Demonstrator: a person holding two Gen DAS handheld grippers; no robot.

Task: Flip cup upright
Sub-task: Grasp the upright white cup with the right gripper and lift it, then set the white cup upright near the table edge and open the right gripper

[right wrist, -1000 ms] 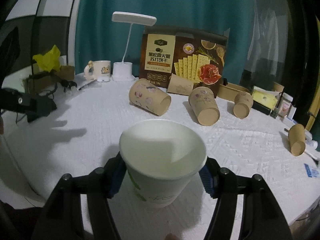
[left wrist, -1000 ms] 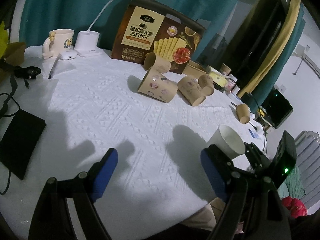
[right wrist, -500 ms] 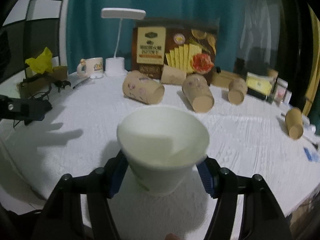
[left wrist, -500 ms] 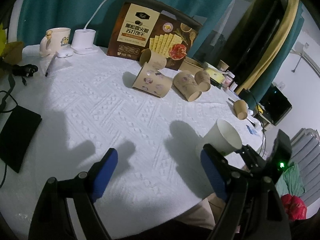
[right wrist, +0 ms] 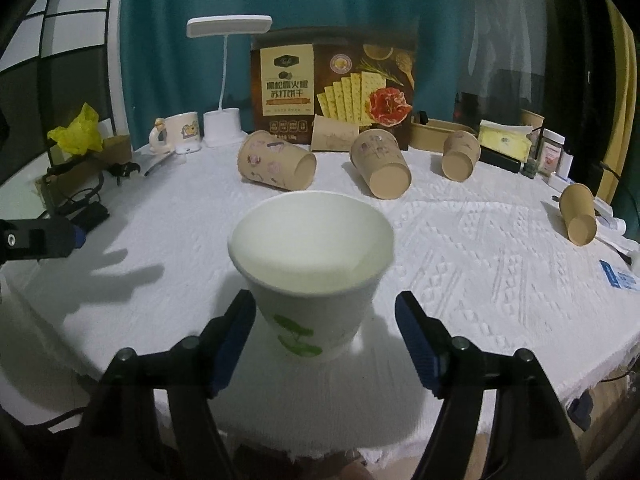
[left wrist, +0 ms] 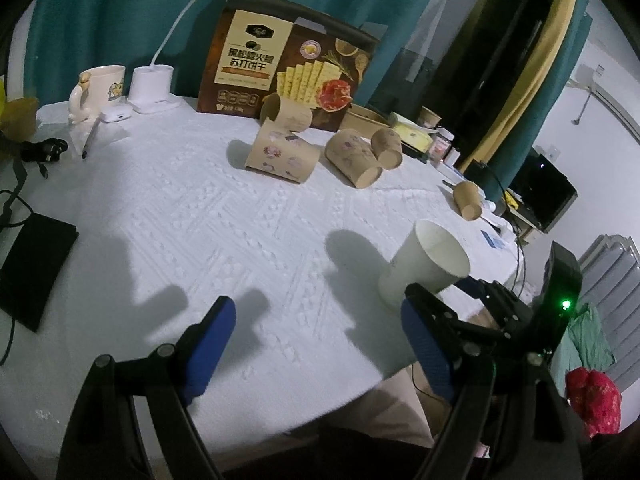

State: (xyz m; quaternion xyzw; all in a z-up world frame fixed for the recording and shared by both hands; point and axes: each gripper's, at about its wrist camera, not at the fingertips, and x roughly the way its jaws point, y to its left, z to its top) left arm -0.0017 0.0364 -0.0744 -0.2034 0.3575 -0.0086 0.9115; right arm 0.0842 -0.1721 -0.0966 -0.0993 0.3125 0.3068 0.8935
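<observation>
A white paper cup (right wrist: pixel 312 280) with a green leaf print stands upright, mouth up, on the white tablecloth (right wrist: pixel 460 264) near the front edge. My right gripper (right wrist: pixel 324 304) is open around its lower half. Its jaws have just been opening, and both blue pads stand a little clear of the cup's wall. In the left wrist view the same cup (left wrist: pixel 424 264) is at the right, beyond my left gripper (left wrist: pixel 316 312), which is open over bare cloth with nothing between its fingers.
Several brown paper cups lie on their sides further back (right wrist: pixel 276 160) (right wrist: pixel 380 168) (right wrist: pixel 460 156) (right wrist: pixel 578 216). Behind them stand a cracker box (right wrist: pixel 332 92), a white desk lamp (right wrist: pixel 224 80) and a mug (right wrist: pixel 180 132). A black pad (left wrist: pixel 32 264) and cables lie at the left.
The right gripper's jaws have spread off the white cup, which now stands free on the cloth. The left gripper stays open and has shifted slightly.
</observation>
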